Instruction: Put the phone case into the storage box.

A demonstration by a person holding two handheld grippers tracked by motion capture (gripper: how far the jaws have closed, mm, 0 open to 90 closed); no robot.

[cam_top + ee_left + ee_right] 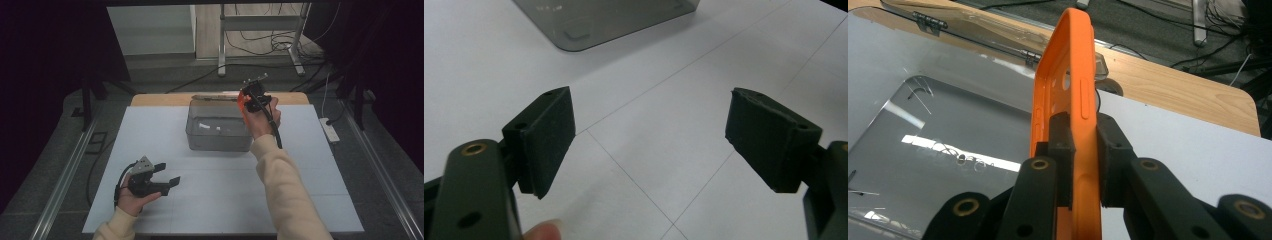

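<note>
An orange phone case [1068,85] stands on edge between the jaws of my right gripper [1083,150], which is shut on its side wall. In the high view that gripper [248,97] hovers over the right rim of a clear grey plastic box [218,127], the orange phone case [242,101] showing at its tip. My left gripper [167,174] rests low at the near left of the table, open with nothing between its pads [551,135]. In the left gripper view a corner of the grey box [589,25] lies far ahead.
The box's open hinged lid [973,27] lies behind it on the wooden table edge [1178,90]. A white mat [210,195] covers the table. A power strip [330,130] lies on the floor at the right, cables and a metal frame [260,35] beyond.
</note>
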